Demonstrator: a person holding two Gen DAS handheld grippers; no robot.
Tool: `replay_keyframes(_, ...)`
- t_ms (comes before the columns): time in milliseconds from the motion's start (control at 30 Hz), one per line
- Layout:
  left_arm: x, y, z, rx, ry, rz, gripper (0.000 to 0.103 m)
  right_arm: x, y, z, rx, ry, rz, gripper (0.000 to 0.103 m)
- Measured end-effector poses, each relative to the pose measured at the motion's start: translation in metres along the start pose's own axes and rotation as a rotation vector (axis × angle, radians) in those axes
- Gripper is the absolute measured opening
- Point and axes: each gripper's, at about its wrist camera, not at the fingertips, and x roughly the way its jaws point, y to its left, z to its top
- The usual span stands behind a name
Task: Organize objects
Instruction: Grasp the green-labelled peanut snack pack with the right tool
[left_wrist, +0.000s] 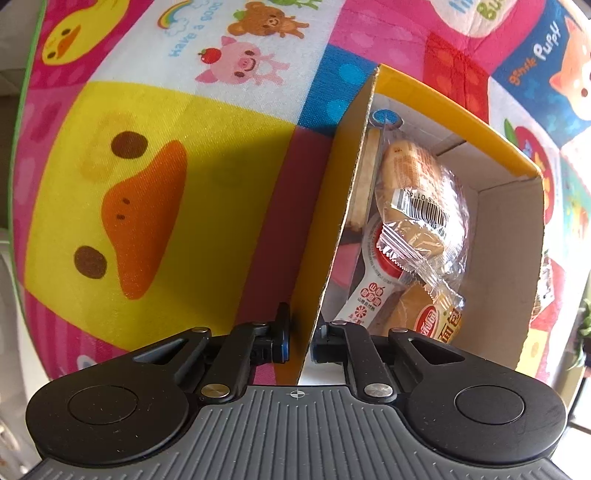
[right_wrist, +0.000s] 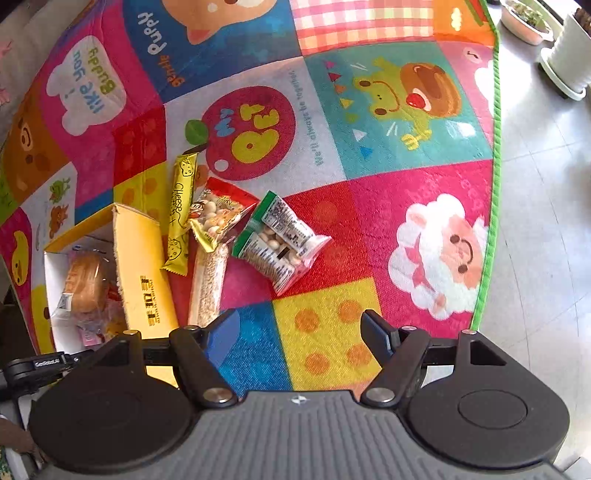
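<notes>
With the yellow box (left_wrist: 436, 206) already part-filled with wrapped buns and a sachet, step in hand reads as loading the loose snacks into it. Left hand-held gripper (left_wrist: 300, 341) clamped on the box's near side wall, one pad outside and one inside, pointing down; appears to be steadying the box on the play mat (left_wrist: 155, 177). Right hand-held gripper (right_wrist: 300, 332) apart and empty, jaws wide over bare mat, nothing between them. Remaining snacks in a cluster just beside the box on the mat: yellow cheese stick (right_wrist: 181, 214) nearest the box wall, red-topped peanut packet (right_wrist: 221, 216) overlapping it, sesame bar (right_wrist: 210, 284) below that, green-edged candy packet (right_wrist: 279, 242) at the outer edge of the group. Sesame bar closest to the right gripper, just beyond its left finger (right_wrist: 221, 332); candy packet ahead and slightly left of centre, apart from both fingers. Next move, as judged: shift right gripper forward and left to straddle one packet, lower to the mat, close across the narrow width. Crinkly film likely to slip or drag a neighbour, since the packets touch.
</notes>
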Motion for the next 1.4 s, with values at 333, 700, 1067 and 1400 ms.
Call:
replay_keyframes(333, 0.003, -0.026, 0.003, 0.084, 0.008, 0.127, 0.010, 0.093, 0.048, 0.033, -0.632, 0.030, -0.103, 0.073)
replay_keyframes(700, 0.005, -0.041, 0.008, 0.076, 0.016, 0.177, 0.011, 0.103, 0.063, 0.048, -0.645, 0.036, -0.047, 0.059)
replay_keyframes(1067, 0.004, -0.042, -0.002, 0.139, -0.002, 0.192, 0.011, 0.088, 0.021, 0.014, -0.367, 0.074, -0.025, 0.054)
replay_keyframes(1400, 0.003, -0.037, -0.010, 0.190, -0.006, 0.155, 0.011, 0.045, -0.030, -0.010, -0.179, -0.001, 0.049, 0.071)
